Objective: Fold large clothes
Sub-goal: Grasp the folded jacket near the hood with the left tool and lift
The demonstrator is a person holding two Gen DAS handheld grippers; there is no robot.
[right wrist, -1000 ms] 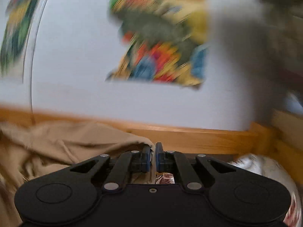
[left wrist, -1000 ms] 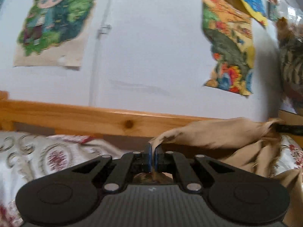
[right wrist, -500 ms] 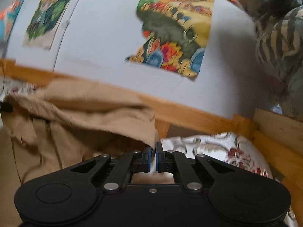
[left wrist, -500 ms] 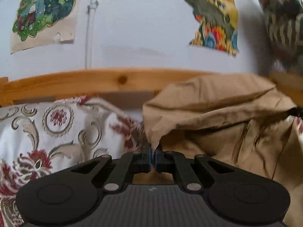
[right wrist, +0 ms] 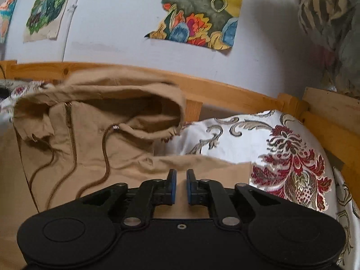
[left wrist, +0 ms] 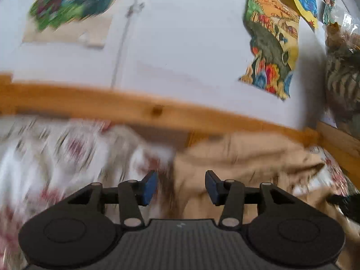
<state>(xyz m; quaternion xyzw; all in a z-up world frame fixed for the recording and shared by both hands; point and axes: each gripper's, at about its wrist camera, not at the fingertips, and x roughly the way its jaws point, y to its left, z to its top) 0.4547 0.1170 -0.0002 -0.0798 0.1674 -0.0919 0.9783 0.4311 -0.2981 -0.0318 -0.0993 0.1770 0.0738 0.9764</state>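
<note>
One tan hooded jacket lies on the bed, spread over the flowered bedspread. In the right wrist view its hood stands up toward the wooden bed rail, with the opening of the hood turned to the camera. One zipper runs down the front of the jacket, and two brown drawstrings hang from the hood, one on each side of the zipper.

The right gripper is released: its two blue-padded fingers stand a little apart with nothing between them, and they hover just over the lower edge of the jacket. The left gripper is released too, with its two fingers spread wide and empty. The left wrist view is blurred, but the tan jacket shows just ahead of the fingers and to the right, and the bedspread shows to the left. It is not possible to say whether either gripper touches the cloth.

On the white wall behind the bed three coloured pictures are seen in the right wrist view: one large with flowers, one with a green figure, and one cut by the left edge. At the right edge hangs a striped cloth.
</note>
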